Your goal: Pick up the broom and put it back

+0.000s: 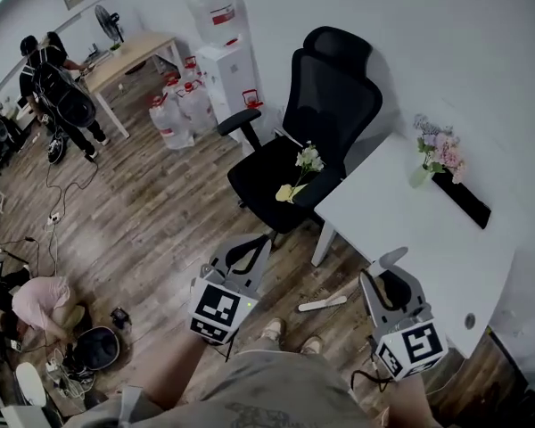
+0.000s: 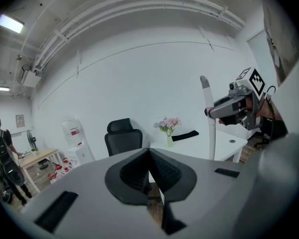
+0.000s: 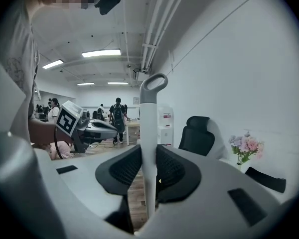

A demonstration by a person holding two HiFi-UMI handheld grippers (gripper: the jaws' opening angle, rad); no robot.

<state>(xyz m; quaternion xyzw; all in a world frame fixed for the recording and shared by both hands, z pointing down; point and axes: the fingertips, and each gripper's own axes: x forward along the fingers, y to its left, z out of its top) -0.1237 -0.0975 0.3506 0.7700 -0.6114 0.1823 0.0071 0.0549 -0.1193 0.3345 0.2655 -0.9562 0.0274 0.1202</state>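
The right gripper (image 3: 149, 176) has its fingers (image 3: 175, 169) clamped on the broom (image 3: 148, 128). The white shaft stands upright between them, and its grey loop end rises above the grip. The left gripper (image 2: 149, 156) has its fingers (image 2: 132, 173) pressed together with nothing between them. It is held level beside the right one, well apart from the shaft. In the head view the right gripper (image 1: 390, 279) holds the broom over the wooden floor (image 1: 160, 212), just off the near edge of the white surface (image 1: 428, 239). The left gripper (image 1: 248, 246) points toward a black office chair (image 1: 325, 105) at the surface's left edge. A vase of flowers (image 1: 437, 154) stands by the surface's far edge, against the wall.
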